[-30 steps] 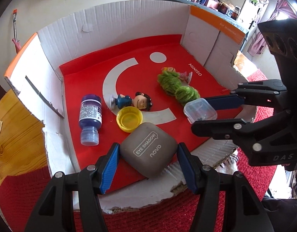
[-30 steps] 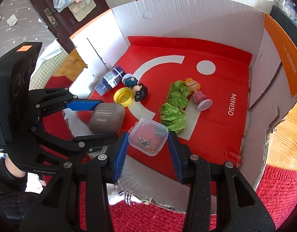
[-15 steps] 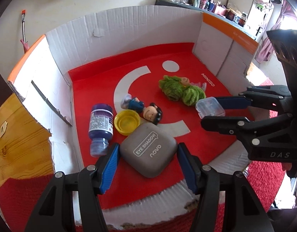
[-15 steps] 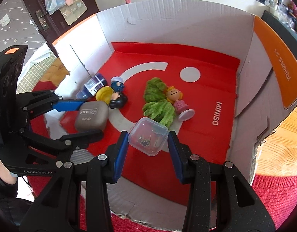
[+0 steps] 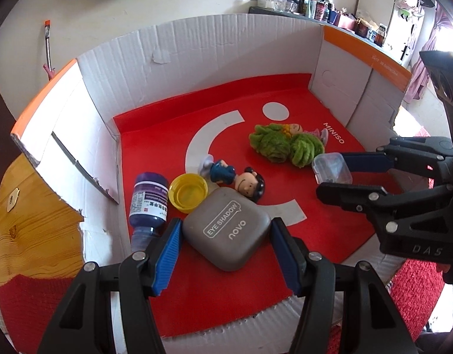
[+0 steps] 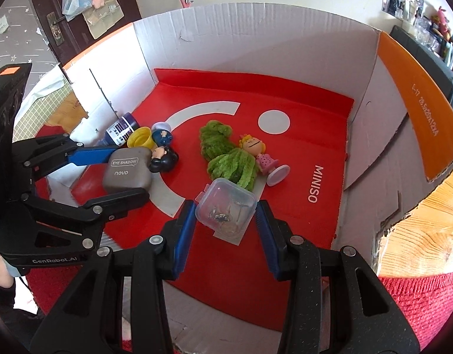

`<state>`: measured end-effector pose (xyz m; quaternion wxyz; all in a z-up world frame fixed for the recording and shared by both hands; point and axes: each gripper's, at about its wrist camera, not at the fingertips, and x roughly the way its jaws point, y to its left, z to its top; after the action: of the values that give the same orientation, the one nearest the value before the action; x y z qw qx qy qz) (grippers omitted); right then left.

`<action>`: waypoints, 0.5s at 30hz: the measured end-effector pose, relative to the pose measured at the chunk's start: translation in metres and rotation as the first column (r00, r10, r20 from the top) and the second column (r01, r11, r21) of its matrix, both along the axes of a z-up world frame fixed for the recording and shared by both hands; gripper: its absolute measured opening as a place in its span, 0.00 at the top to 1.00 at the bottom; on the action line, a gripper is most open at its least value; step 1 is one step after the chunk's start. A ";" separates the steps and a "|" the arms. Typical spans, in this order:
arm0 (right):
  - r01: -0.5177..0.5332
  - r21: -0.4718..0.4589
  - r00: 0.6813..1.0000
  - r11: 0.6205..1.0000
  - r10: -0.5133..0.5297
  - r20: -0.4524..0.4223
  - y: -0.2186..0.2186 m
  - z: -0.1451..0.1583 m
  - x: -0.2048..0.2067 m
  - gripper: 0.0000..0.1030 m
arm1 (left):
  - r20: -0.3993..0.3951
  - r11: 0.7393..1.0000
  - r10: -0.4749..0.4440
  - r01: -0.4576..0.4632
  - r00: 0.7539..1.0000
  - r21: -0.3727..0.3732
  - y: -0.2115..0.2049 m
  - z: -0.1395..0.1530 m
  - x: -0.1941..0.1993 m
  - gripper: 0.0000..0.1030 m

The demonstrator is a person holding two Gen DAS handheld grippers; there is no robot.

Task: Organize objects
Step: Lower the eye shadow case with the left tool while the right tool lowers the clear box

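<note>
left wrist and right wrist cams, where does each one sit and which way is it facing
Left wrist: on the left gripper, looking down its fingers into the cardboard box; it holds the eye shadow case, with the right gripper visible at right.
Right wrist: on the right gripper, facing into the same box, holding the clear plastic box; the left gripper shows at left.
Shared: both figurines and the green yarn.

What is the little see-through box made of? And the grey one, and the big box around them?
The see-through box looks like clear hard plastic: you can see small bits inside. The grey case seems matte plastic, smooth with rounded corners and printed letters. The big box is corrugated cardboard: ribbed white walls, torn fuzzy edges.
</note>
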<state>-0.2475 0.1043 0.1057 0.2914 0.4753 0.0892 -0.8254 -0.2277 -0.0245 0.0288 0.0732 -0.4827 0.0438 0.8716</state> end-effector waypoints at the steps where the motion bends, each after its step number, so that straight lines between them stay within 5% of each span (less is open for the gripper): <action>1: -0.001 0.001 1.000 1.000 0.001 -0.002 -0.001 0.000 0.000 0.61 | -0.003 1.000 0.002 -0.002 1.000 0.002 0.000 0.000 0.000 0.40; 15: 0.006 -0.017 1.000 1.000 -0.006 -0.001 0.002 -0.001 -0.001 0.61 | -0.013 1.000 0.005 -0.005 1.000 -0.006 0.001 -0.002 -0.001 0.39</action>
<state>-0.2488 0.1067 0.1045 0.2931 0.4727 0.0810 -0.8271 -0.2285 -0.0236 0.0266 0.0692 -0.4773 0.0457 0.8748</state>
